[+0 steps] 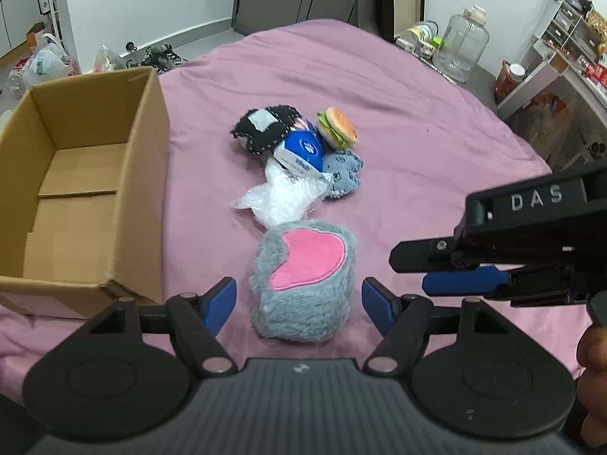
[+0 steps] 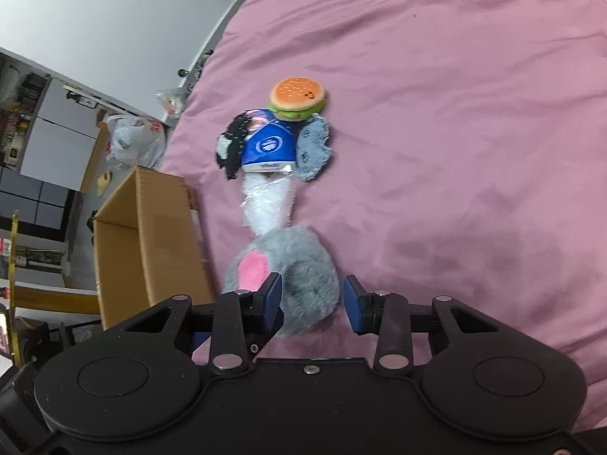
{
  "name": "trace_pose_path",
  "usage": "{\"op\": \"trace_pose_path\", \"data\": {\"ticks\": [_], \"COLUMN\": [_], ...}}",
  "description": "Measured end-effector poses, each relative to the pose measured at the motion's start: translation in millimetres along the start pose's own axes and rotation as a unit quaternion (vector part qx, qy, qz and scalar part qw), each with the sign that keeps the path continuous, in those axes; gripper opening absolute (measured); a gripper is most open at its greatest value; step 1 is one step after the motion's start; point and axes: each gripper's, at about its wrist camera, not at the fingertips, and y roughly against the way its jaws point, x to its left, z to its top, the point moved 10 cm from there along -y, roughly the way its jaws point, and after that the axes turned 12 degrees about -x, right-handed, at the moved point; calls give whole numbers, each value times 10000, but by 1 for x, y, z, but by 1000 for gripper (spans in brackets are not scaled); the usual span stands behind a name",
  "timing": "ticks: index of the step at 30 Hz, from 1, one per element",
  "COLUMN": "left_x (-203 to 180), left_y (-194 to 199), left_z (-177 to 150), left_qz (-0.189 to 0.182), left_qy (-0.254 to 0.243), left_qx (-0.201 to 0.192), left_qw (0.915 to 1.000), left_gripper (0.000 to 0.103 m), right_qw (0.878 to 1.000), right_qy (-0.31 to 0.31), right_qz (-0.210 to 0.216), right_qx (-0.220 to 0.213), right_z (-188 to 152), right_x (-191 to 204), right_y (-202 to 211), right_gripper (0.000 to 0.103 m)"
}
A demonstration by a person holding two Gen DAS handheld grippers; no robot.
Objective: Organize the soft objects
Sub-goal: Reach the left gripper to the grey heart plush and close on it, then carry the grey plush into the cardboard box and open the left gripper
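Observation:
A grey furry plush with a pink heart (image 1: 303,276) lies on the pink bed (image 1: 417,121). My left gripper (image 1: 299,305) is open, its blue pads either side of the plush. My right gripper (image 2: 312,301) is open too, jaws astride the same plush (image 2: 292,269); it shows at the right of the left wrist view (image 1: 455,271). Beyond lie a clear plastic bag (image 1: 280,199), a blue tissue pack (image 1: 301,149), a black cloth (image 1: 265,129), a grey-blue cloth (image 1: 343,172) and a burger plush (image 1: 337,127). An open, empty cardboard box (image 1: 76,189) stands at left.
A large clear jug (image 1: 461,43) and shelves with clutter (image 1: 561,57) stand beyond the bed's right side. Plastic bags (image 1: 41,62) lie on the floor at far left. The bed's front edge is near the box (image 2: 144,235).

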Motion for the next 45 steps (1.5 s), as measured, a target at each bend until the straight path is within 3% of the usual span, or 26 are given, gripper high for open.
{"op": "trace_pose_path", "data": {"ticks": [6, 9, 16, 24, 35, 37, 38, 41, 45], "left_x": [3, 12, 21, 31, 39, 43, 45, 47, 46], "left_y": [-24, -30, -23, -18, -14, -13, -12, -8, 4], "left_z": [-10, -11, -3, 1, -1, -2, -2, -1, 9], "left_qz": [161, 279, 348, 355, 384, 442, 466, 488, 494], "left_qy": [0, 113, 268, 528, 924, 994, 1028, 1043, 1047], "left_qx": [162, 156, -39, -114, -119, -118, -115, -139, -291], "left_qw": [9997, 9994, 9990, 9979, 9949, 9940, 9935, 9932, 9928], "left_gripper": [72, 67, 51, 43, 38, 37, 37, 37, 37], "right_qw": [9998, 9996, 9988, 9971, 9953, 9949, 9947, 9951, 9956], "right_qy": [-108, -28, 77, 356, 282, 258, 238, 415, 379], "right_qz": [-85, -174, -22, 180, 30, 127, 207, 371, 616], "right_qx": [144, 203, 479, 643, 930, 962, 975, 822, 590], "right_z": [1, 3, 0, -7, -14, -15, -16, -14, -6], "right_x": [-9, -7, 8, 29, 26, 30, 31, 38, 43], "right_y": [-8, -18, -36, -41, -62, -63, -61, -50, -32], "right_gripper": [38, 38, 38, 38, 43, 40, 33, 26, 24]}}
